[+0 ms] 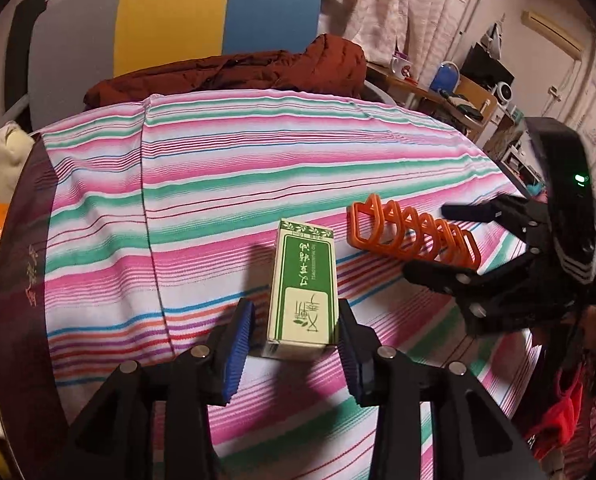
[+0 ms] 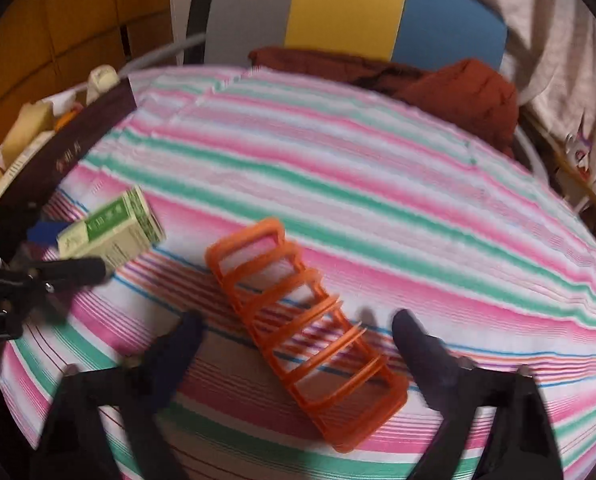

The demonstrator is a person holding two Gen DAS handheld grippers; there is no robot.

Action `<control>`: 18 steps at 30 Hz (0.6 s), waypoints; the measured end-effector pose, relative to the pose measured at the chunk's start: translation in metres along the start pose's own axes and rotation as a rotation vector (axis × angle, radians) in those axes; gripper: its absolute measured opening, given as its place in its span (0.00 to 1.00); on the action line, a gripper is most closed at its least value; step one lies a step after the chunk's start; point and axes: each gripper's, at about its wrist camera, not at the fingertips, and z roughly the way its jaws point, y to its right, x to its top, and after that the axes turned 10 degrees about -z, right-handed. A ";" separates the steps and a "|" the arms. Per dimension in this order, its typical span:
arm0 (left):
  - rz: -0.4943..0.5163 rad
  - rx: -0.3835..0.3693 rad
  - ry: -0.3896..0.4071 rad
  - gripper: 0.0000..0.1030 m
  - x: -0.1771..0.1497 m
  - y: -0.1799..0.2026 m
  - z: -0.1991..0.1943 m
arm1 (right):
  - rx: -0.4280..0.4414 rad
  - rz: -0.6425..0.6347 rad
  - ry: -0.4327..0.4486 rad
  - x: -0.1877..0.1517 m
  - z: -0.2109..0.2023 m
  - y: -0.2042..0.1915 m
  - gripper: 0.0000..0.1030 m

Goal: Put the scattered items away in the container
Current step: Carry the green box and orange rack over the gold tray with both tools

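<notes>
Striped cloth in pink, green and white is covering the table you are working on, and your left gripper (image 1: pixel 296 330) is reaching low and nearly level across it, jaws partly spread around the near end of the green box (image 1: pixel 303 286). The right pad is sitting just against the box; the left pad is showing a gap, so you are not clamping it yet. Squeezing unevenly from here could swivel the box or tip it out.

Your right gripper (image 2: pixel 294 344) is hovering with its jaws spread wide, straddling the orange rack (image 2: pixel 304 328), which is lying slantwise between the fingers. Closing across those thin ribs could flex them and let the rack spring free.

Off to the left gripper's far left, the dark container (image 1: pixel 22 280) is waiting at the table edge, already holding some things. Beyond both claws, a rust-coloured garment (image 1: pixel 234 72) is lying heaped.
</notes>
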 end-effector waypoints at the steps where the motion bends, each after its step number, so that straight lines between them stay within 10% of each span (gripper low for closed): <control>1: 0.015 0.007 0.000 0.34 0.000 0.001 0.001 | 0.022 0.038 0.003 -0.002 0.000 0.003 0.70; 18: -0.025 -0.052 0.055 0.32 -0.017 -0.010 -0.050 | 0.224 0.408 0.132 -0.011 -0.033 -0.049 0.49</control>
